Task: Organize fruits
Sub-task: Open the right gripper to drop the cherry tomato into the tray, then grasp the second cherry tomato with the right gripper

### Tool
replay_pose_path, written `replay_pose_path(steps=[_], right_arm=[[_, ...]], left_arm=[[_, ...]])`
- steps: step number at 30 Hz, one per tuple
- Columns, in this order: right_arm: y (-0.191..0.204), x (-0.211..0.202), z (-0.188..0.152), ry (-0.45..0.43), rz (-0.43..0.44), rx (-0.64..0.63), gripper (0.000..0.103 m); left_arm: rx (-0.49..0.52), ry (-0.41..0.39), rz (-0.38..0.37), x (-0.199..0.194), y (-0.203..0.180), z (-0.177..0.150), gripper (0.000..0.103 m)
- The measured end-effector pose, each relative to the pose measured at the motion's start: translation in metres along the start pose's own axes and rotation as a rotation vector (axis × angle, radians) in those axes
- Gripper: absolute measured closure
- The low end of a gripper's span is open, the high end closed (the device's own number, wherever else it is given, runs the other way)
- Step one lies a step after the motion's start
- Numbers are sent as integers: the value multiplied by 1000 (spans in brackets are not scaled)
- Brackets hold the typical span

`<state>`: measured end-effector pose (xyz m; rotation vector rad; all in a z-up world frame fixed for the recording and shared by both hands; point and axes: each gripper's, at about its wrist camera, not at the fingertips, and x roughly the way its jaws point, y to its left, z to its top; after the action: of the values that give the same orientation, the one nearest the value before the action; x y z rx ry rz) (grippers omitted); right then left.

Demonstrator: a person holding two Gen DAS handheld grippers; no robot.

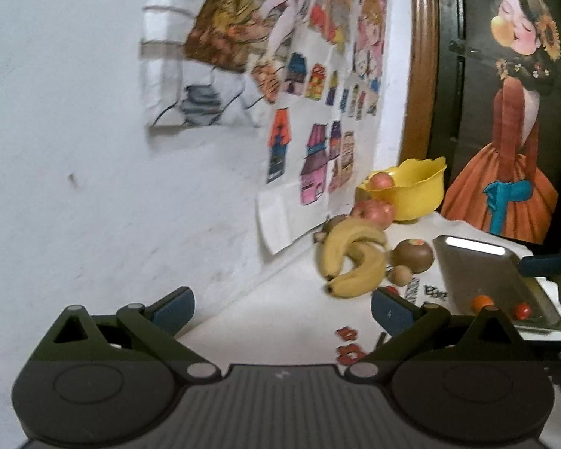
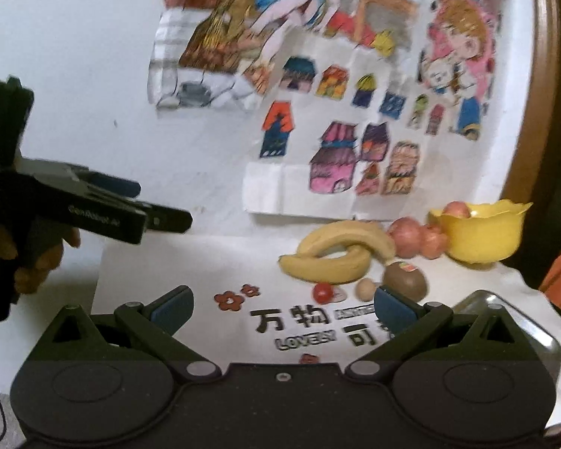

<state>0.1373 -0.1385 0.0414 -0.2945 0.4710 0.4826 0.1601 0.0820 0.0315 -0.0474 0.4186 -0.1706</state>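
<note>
Against the back wall (image 2: 74, 75) our fruit sits in a loose cluster: two bananas (image 2: 336, 252), apples (image 2: 411, 241) beside the yellow bowl (image 2: 482, 239) with one more inside it, a kiwi (image 2: 405, 280), a small tan fruit and a cherry tomato (image 2: 322, 292). Both our left gripper (image 1: 282, 312) and right gripper (image 2: 282, 308) hover spread wide and empty, well short of the pile. We judge sorting has barely begun; two small round fruits lie in the metal tray (image 1: 467, 262). For the bananas, we should come in low and pinch one across its middle. Underneath lies a white cloth (image 2: 205, 269) with printed flowers and lettering; children's drawings (image 2: 318, 75) cover the wall, and a painted figure stands to the right.
</note>
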Motion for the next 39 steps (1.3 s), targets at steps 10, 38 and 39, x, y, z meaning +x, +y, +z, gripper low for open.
replay_pose_path(steps=[10, 38, 39], right_arm=[[-22, 70, -8, 86, -21, 47, 2], [-66, 153, -16, 140, 45, 134, 73], [-67, 151, -16, 140, 48, 135, 77]], left_arm=[[40, 36, -24, 38, 3, 1, 0], [132, 101, -128, 127, -26, 11, 0], [132, 101, -131, 128, -27, 12, 0]])
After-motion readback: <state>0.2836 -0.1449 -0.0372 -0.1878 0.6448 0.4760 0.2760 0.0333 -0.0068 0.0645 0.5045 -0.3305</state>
